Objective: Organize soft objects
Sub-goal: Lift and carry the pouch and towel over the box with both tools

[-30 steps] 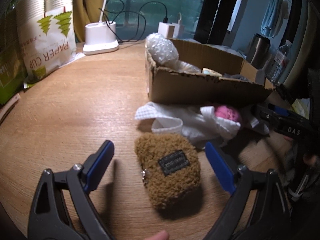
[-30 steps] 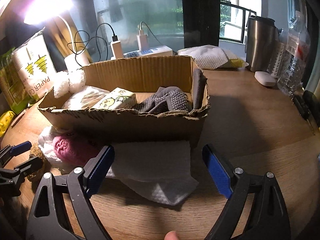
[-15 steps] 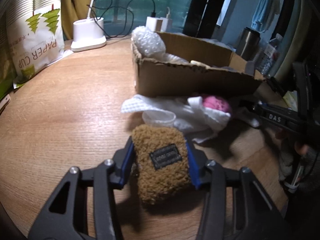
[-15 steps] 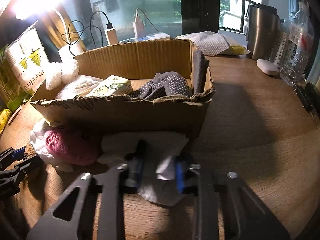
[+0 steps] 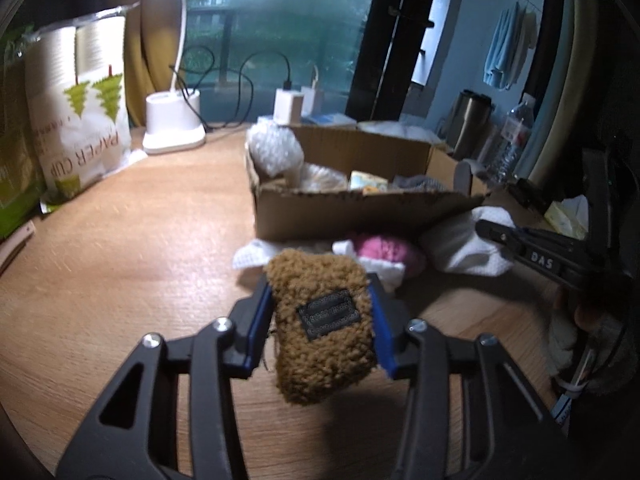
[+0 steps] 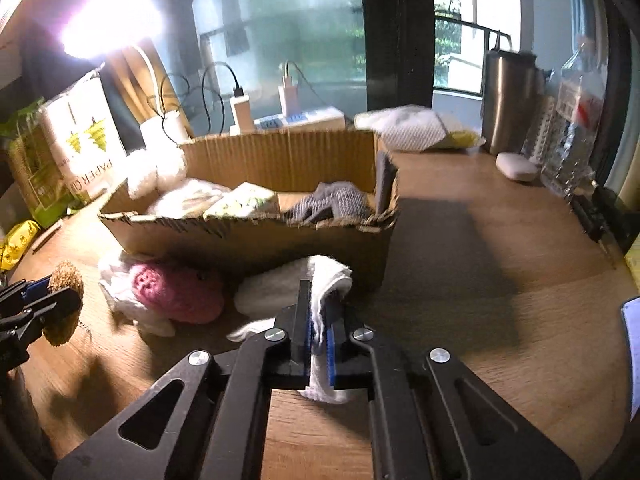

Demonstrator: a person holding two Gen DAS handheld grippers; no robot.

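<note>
- Wooden desk under lamp glare, open cardboard box ahead.
- My left gripper clamps the fuzzy brown pouch; lift it clear of the rim.
- My right gripper pinches the white cloth; gather its trailing end before dropping.

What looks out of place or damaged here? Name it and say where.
The cardboard box has a ragged, torn front rim. Outside it, against its front wall, a pink knitted ball lies in a crumpled white cloth on the table. Nothing looks spilled.
</note>
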